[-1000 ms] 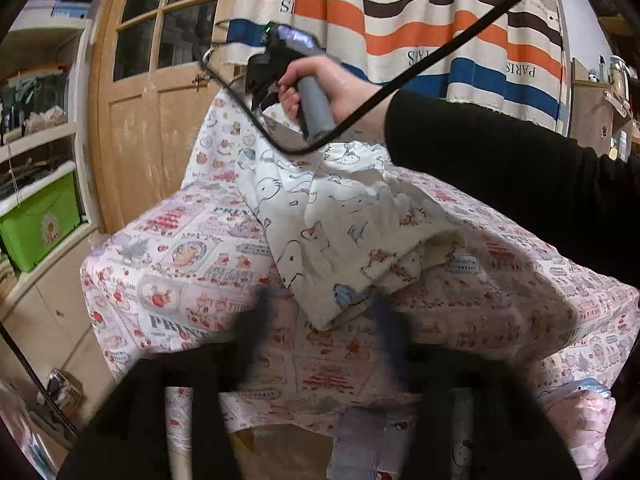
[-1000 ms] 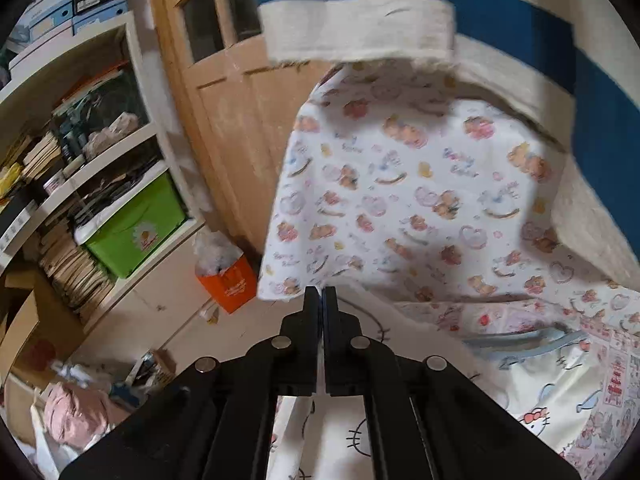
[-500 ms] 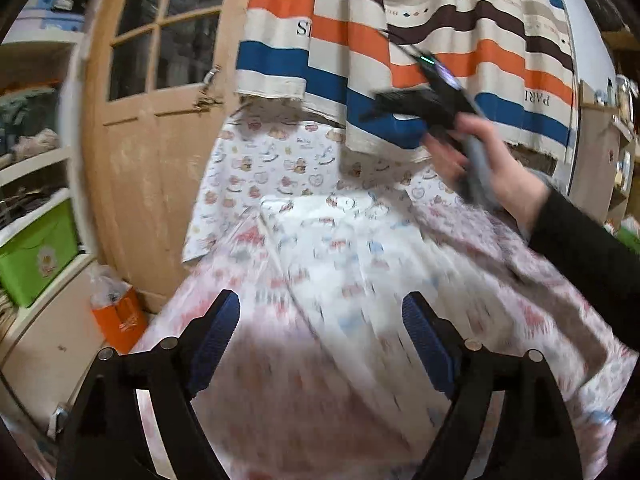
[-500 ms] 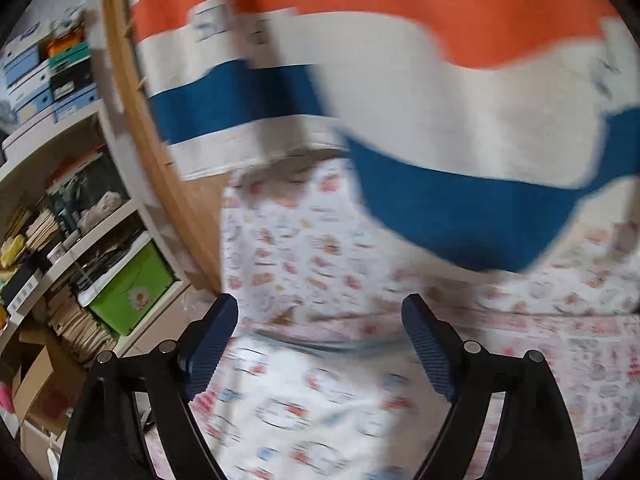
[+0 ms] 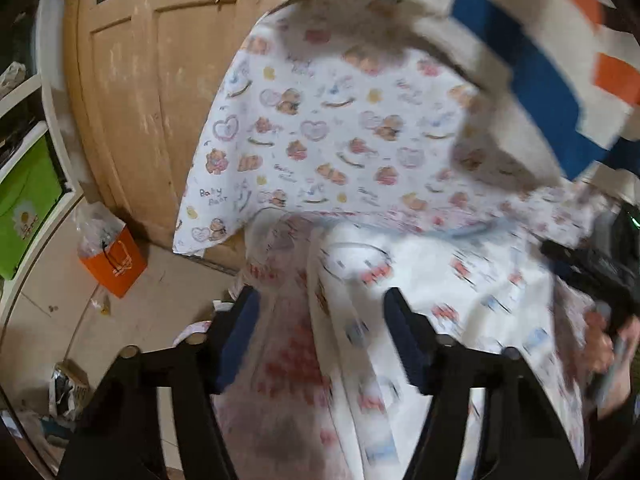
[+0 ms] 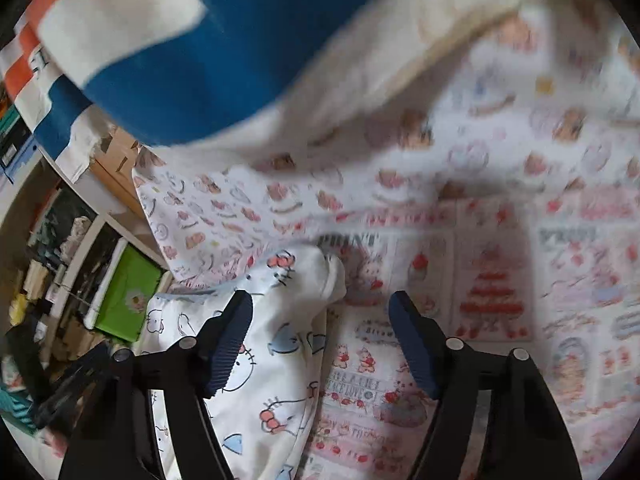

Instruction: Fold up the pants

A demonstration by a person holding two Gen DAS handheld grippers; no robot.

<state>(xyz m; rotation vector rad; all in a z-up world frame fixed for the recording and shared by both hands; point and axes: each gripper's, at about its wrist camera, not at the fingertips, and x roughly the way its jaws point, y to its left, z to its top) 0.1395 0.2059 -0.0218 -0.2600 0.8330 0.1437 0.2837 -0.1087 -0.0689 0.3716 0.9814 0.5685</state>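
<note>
The white cartoon-print pants lie on the pink-patterned tablecloth. In the left wrist view the pants are blurred, spread ahead of the fingers. My left gripper is open and empty just above the pants' left edge. My right gripper is open and empty, with its left finger over the pants' far corner. The right gripper also shows in the left wrist view, at the right edge in the person's hand.
A striped curtain and a bear-print cloth hang behind the table. A wooden door, an orange bag and a green bin stand at the left on the floor side.
The right gripper let go of the pants and opened, then swung right and down over the table. The left gripper moved forward and down to the pants' far left edge.
</note>
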